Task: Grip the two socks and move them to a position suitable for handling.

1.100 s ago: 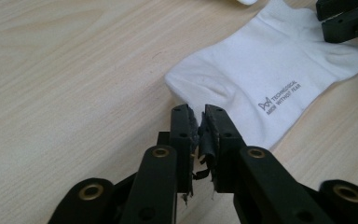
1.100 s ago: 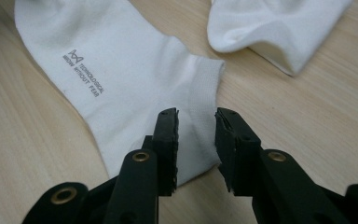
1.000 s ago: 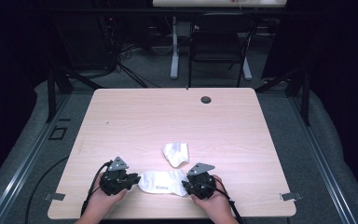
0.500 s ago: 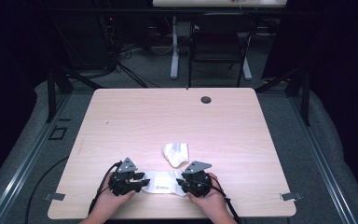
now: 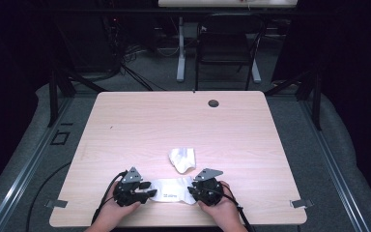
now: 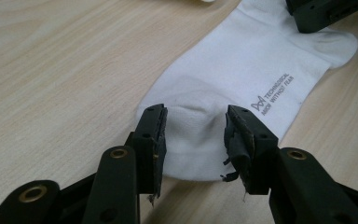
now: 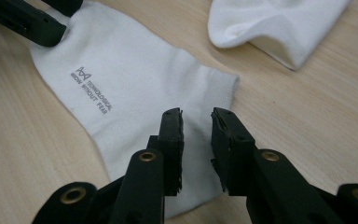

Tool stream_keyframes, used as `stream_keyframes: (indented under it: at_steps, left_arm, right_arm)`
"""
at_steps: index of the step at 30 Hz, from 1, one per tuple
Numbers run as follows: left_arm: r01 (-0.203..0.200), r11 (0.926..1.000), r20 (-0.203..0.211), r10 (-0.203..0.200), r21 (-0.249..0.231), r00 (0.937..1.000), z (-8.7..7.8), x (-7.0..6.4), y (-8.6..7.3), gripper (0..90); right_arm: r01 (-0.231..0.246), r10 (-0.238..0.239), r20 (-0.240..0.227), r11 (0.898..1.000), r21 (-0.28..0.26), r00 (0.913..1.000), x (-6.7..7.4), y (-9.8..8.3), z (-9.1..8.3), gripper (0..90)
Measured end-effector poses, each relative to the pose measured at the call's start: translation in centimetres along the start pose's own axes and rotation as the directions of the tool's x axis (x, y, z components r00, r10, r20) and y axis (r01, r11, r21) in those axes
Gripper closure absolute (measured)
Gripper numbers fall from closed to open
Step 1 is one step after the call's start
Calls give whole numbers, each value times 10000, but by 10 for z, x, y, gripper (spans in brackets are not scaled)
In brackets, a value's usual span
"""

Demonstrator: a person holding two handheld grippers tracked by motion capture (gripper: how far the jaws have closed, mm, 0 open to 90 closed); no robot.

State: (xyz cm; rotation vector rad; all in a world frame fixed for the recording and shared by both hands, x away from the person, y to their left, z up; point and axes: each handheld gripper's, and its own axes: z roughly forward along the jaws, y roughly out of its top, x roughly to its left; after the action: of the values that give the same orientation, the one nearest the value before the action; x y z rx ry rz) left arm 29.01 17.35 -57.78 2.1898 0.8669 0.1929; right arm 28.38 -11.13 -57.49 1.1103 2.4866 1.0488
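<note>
A white sock (image 5: 170, 189) with grey lettering lies flat near the table's front edge, between my two grippers. My left gripper (image 5: 149, 189) is at its toe end; its jaws (image 6: 195, 121) have just been opening and stand apart over the cloth (image 6: 242, 70), not pressing it. My right gripper (image 5: 192, 191) is at the cuff end. Its jaws (image 7: 196, 119) have just been closing to a narrow gap, with the sock (image 7: 135, 79) flat beneath them and no cloth pinched. A second white sock (image 5: 182, 158), crumpled, lies just behind.
The light wooden table (image 5: 140, 125) has a dark round grommet (image 5: 213, 103) near its far edge. A black chair (image 5: 227, 48) and a desk leg stand beyond it. The crumpled sock (image 7: 279, 23) lies close to the cuff of the flat one.
My left gripper has moved slightly right onto the sock's toe end and its jaws have spread. The sock now lies flatter and more stretched out between the grippers. The right gripper has stayed put.
</note>
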Motion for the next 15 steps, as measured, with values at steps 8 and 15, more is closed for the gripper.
stream_keyframes:
  at_steps: [8,15]
  left_arm:
    - [-170,9998,219,169,62,9996,2,-9,1,573]
    - [-99,9999,444,95,68,9990,1,-12,2,554]
  right_arm:
    - [-382,397,-284,9978,535,9988,-6,-2,-9,755]
    - [-669,702,-563,9961,575,9959,-8,-3,-11,722]
